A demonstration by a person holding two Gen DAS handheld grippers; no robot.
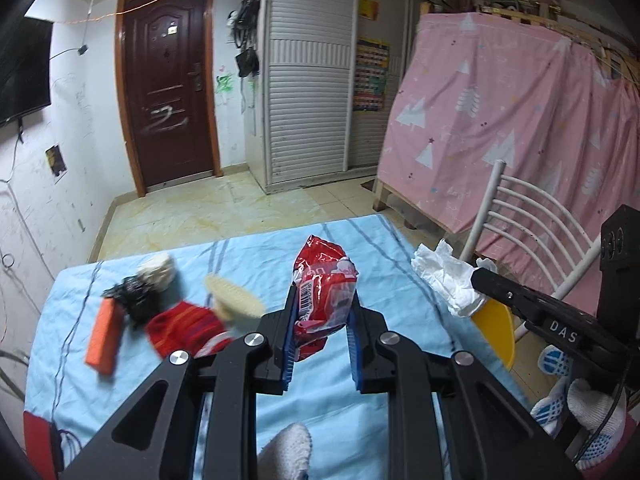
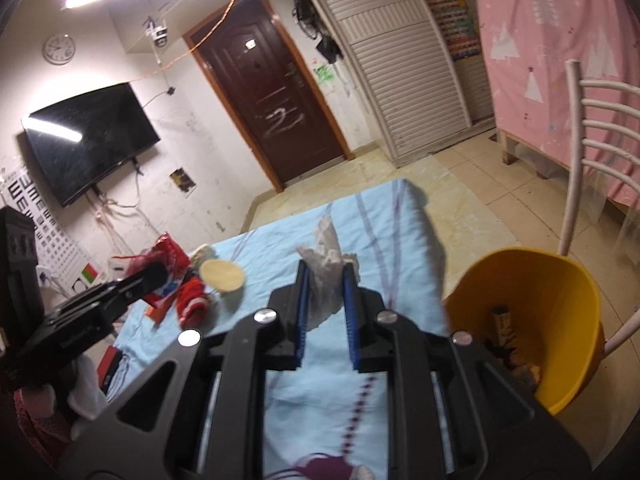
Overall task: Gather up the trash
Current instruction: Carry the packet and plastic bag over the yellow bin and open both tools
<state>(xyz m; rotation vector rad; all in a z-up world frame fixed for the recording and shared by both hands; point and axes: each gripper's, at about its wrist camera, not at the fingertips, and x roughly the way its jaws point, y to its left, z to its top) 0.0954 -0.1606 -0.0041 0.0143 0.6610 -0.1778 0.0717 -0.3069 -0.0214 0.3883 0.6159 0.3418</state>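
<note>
A red snack wrapper (image 1: 322,292) hangs above the blue-clothed table (image 1: 248,256), with my left gripper (image 1: 323,300) shut on it. My right gripper (image 2: 325,276) is shut on a crumpled white tissue (image 2: 326,280), also raised over the table. In the left wrist view the tissue (image 1: 448,280) and the right gripper (image 1: 482,276) show at the right, near the table's edge. In the right wrist view the left gripper (image 2: 154,274) with the wrapper (image 2: 168,254) sits far left. A yellow bin (image 2: 520,280) holding some trash stands on the floor right of the table.
On the table's left lie an orange block (image 1: 104,334), a black tangled item (image 1: 134,296), a red knit piece (image 1: 184,328), a cream round pad (image 1: 236,300) and a white fluffy ball (image 1: 158,270). A white chair (image 1: 520,216) stands behind the bin, before a pink curtain (image 1: 500,100).
</note>
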